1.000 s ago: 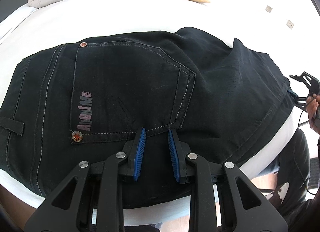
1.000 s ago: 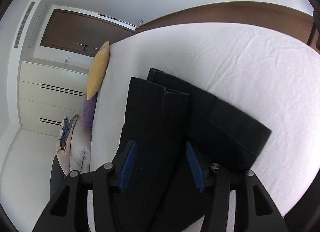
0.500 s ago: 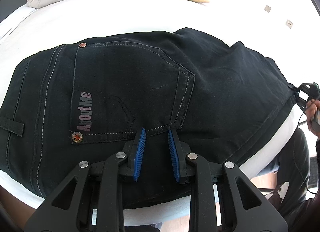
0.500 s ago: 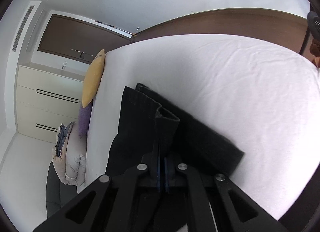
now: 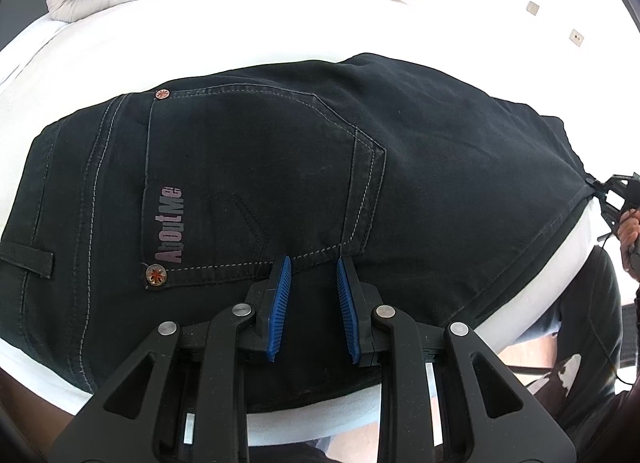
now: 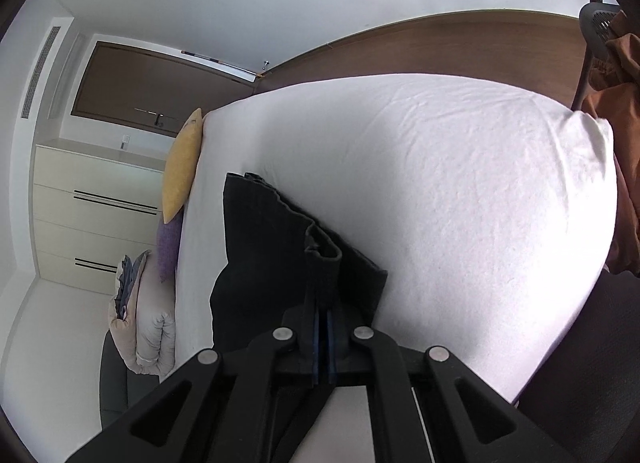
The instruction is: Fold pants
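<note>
Right wrist view: black pants lie across the white bed, legs stacked, the fold apparently just starting. My right tongs have just closed on the hem end; my left tongs, angled down, rest part-open on the seat, gripping nothing.

Both grippers same build, honestly: matte black plastic, triangular cut-outs in linkage arms, four round silver pivot screws in row across front. Left gripper: fingers lined with bright blue ribbed pads, teeth running full length. Right gripper: only thin blue strips of pad visible. Far right in left wrist view: person's hand around black handle, thin black cable trailing down, dark trousers below.
</note>
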Motion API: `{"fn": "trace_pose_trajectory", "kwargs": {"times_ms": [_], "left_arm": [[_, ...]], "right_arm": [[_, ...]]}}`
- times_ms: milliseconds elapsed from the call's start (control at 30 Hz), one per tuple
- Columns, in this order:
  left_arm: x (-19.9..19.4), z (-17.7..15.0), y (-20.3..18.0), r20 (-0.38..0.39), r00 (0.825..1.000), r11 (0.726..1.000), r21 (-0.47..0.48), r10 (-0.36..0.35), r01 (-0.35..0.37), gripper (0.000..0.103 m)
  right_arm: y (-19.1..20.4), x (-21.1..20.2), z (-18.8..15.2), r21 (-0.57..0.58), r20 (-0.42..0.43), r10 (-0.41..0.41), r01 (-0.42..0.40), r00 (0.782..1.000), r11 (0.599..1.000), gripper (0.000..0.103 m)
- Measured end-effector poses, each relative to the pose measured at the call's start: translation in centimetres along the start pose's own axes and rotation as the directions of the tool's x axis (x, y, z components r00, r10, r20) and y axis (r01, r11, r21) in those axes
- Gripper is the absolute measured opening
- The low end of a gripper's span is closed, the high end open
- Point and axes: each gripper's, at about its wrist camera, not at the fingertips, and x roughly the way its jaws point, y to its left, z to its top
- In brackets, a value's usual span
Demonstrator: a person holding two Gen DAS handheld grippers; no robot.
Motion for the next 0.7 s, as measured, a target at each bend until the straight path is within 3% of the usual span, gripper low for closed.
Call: {"fn": "trace_pose_trajectory", "kwargs": {"times_ms": [333, 433, 500, 533, 567, 600, 633, 700], "left_arm": [[-0.9, -0.5, 0.2, -0.005, 1.000, 0.999, 0.029, 0.018, -0.017, 0.023], [-1.3, -0.9, 0.4, 0.001, 1.000, 0.999, 0.027, 0.017, -0.017, 0.023], [-1.8, -1.4, 0.5, 0.009, 1.000, 0.999, 0.030, 0.015, -0.015, 0.023], [-1.8, -1.4, 0.4, 0.012, 1.000, 1.000, 0.028, 0.014, -0.014, 0.023], [-1.8, -1.4, 0.5, 0.017, 1.000, 1.000, 0.024, 0.012, -0.012, 0.023], [-1.8, -1.5, 0.6, 0.023, 1.000, 1.000, 0.018, 0.008, -0.008, 0.023], [-1.5, -1.3, 0.7, 0.027, 1.000, 1.000, 0.011, 0.006, -0.007, 0.023], [-1.7, -1.7, 0.9, 0.033, 0.999, 1.000, 0.006, 0.003, -0.003, 0.023]], "right_arm": [[-0.7, 0.7, 0.4, -0.034, -0.019, 0.027, -0.027, 0.999, 0.999, 0.001], [-0.4, -0.1, 0.9, -0.038, -0.015, 0.027, -0.028, 1.000, 0.999, 0.007], [1.4, -2.0, 1.1, -0.131, 0.081, -0.053, 0.063, 0.995, 0.989, 0.022], [1.8, -2.7, 1.0, -0.148, 0.113, -0.083, 0.100, 0.990, 0.984, 0.053], [2.4, -3.8, 0.7, -0.159, 0.150, -0.090, 0.114, 0.985, 0.981, 0.068], [3.1, -4.5, 0.4, -0.177, 0.152, -0.059, 0.086, 0.987, 0.980, 0.068], [4.4, -4.5, -0.5, -0.227, 0.088, -0.012, 0.032, 0.996, 0.973, 0.068], [6.7, -3.5, -3.0, -0.293, -0.072, 0.046, -0.065, 0.996, 0.954, 0.058]]}}
